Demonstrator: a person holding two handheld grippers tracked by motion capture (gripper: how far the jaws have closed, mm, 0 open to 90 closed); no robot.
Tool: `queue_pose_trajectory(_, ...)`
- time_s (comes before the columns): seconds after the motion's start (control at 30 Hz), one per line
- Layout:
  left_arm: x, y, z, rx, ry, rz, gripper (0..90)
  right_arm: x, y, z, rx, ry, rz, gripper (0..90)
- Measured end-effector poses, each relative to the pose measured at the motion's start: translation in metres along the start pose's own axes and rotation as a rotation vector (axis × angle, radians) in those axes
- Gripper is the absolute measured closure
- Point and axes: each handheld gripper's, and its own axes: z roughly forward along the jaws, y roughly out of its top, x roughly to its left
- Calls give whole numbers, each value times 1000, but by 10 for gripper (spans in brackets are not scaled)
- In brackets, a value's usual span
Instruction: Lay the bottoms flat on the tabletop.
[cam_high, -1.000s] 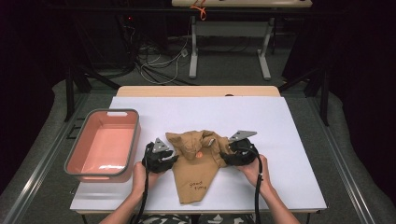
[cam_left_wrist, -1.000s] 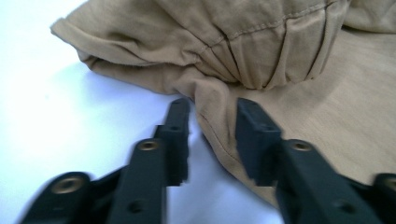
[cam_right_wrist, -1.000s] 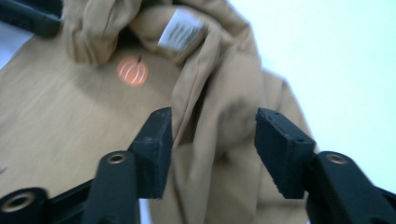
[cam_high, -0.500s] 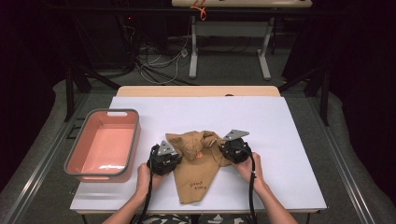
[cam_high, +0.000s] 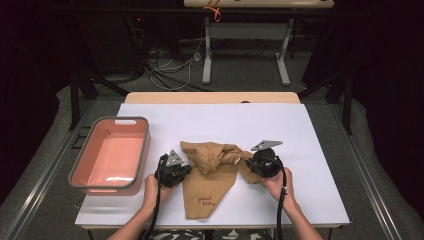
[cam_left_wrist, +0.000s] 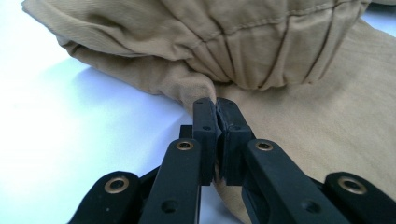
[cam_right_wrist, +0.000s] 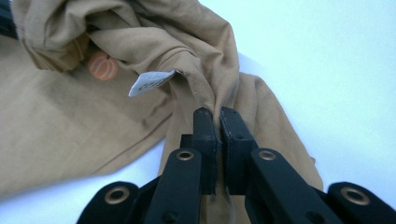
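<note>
Both the left gripper (cam_left_wrist: 217, 103) and right gripper (cam_right_wrist: 219, 113) are clenched on the crumpled tan shirt (cam_high: 215, 167), beside the pink tub (cam_high: 145, 150), folding barely begun.

Your high view looked forward and down from above your side of the bench (cam_high: 310, 135), taking in the whole top from a distance. Each gripper view rode low and close, looking along its own jaws just above the surface. All three shared the tan garment (cam_high: 212, 165) (cam_left_wrist: 289, 60) (cam_right_wrist: 70, 121), seen from opposite ends.
</note>
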Motion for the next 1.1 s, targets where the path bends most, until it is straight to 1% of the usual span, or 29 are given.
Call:
queue_pose_trajectory(0.07, 0, 0, 0, 8, 2, 1, 846, 0, 0, 5, 10, -1, -19, 839)
queue_pose_trajectory(0.1, 0, 0, 0, 10, 6, 2, 815, 1, 1, 6, 4, -12, -34, 797)
queue_pose_trajectory(0.13, 0, 0, 1, 11, 7, -1, 783, 2, 1, 8, -3, -11, -48, 760)
queue_pose_trajectory(0.17, 1, 0, 2, 23, 12, -4, 726, 3, 2, 9, -7, -4, -67, 689)
queue_pose_trajectory(0.2, 1, 0, 2, 19, 14, -8, 673, 4, 4, 10, -9, -14, -94, 601)
queue_pose_trajectory(0.23, 2, 0, 2, 19, 7, -10, 656, 6, 5, 11, -21, -19, -112, 574)
queue_pose_trajectory(0.27, 2, 0, 2, 19, 3, -11, 634, 7, 6, 12, -30, -8, -131, 531)
queue_pose_trajectory(0.3, 2, 0, 2, 20, 3, -14, 616, 8, 7, 14, -35, 0, -140, 509)
queue_pose_trajectory(0.37, 1, 0, 3, 16, -1, -21, 612, 10, 9, 17, -50, 1, -162, 528)
queue_pose_trajectory(0.4, 0, 0, 3, 16, 0, -14, 613, 11, 10, 18, -57, 7, -175, 581)
queue_pose_trajectory(0.43, 0, 0, 4, 14, -4, -15, 620, 12, 10, 19, -73, 0, -182, 638)
queue_pose_trajectory(0.5, -1, 0, 4, 10, -11, -13, 656, 13, 12, 19, -101, -2, -178, 732)
queue_pose_trajectory(0.6, -2, 0, 5, 4, -15, -4, 705, 10, 13, 20, -113, -13, -148, 805)
queue_pose_trajectory(0.7, -4, 0, 6, -2, -20, 1, 769, 6, 13, 22, -110, -15, -98, 828)
queue_pose_trajectory(0.73, -4, 1, 6, 1, -20, 8, 802, 4, 13, 23, -113, -13, -82, 833)
queue_pose_trajectory(0.8, -5, 1, 6, 6, -23, 9, 853, 0, 13, 23, -116, -13, -53, 839)
queue_pose_trajectory(0.83, -4, 2, 6, 10, -21, 11, 862, -3, 13, 23, -111, -14, -44, 841)
queue_pose_trajectory(0.87, -3, 2, 6, 7, -13, 17, 867, -5, 12, 23, -105, -11, -21, 842)
queue_pose_trajectory(0.9, -3, 1, 5, 7, -18, 8, 870, -8, 11, 23, -102, -9, 1, 843)
queue_pose_trajectory(0.93, -2, 1, 5, 7, -20, 10, 871, -10, 10, 22, -101, -4, 28, 844)
queue_pose_trajectory(0.97, -3, 1, 4, 8, -19, 8, 872, -12, 10, 22, -97, 3, 46, 845)
queue_pose_trajectory(1.03, -3, 1, 1, 11, -11, 18, 873, -17, 8, 20, -93, 13, 85, 845)
queue_pose_trajectory(1.1, -3, 1, -2, 7, -13, 13, 874, -22, 5, 16, -90, 20, 113, 846)
